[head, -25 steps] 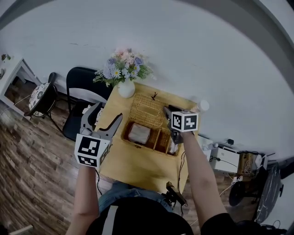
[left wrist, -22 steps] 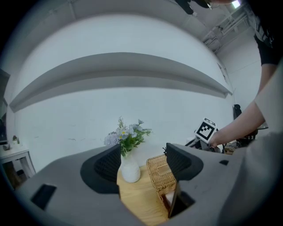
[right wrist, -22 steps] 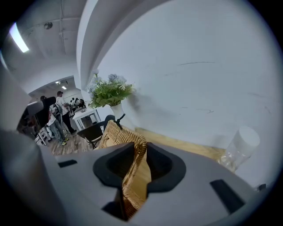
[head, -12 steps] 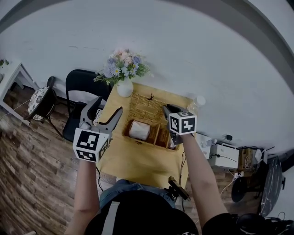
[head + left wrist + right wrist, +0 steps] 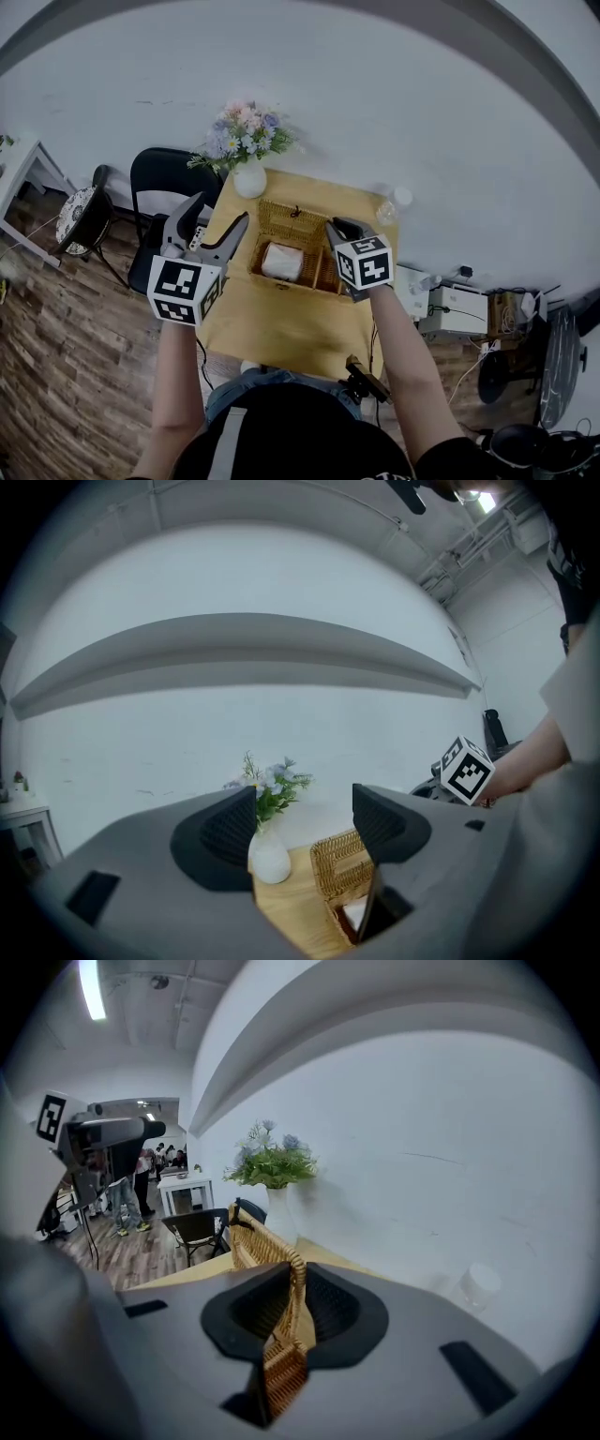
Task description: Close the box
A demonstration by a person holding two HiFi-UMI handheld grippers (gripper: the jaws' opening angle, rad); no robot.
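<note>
My right tongs (image 5: 295, 1283), just clenched onto the wicker lid (image 5: 262, 1246), may slip mid-swing, dropping it; left tongs (image 5: 305, 817) gape empty.

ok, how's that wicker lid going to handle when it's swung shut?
Probably light: the lid is a thin, open weave. Likely fairly stiff, given its rolled rim, though it may flex a little. The right gripper, whose jaws have just been closing on that rim, shouldn't slip much on the rough weave.
</note>
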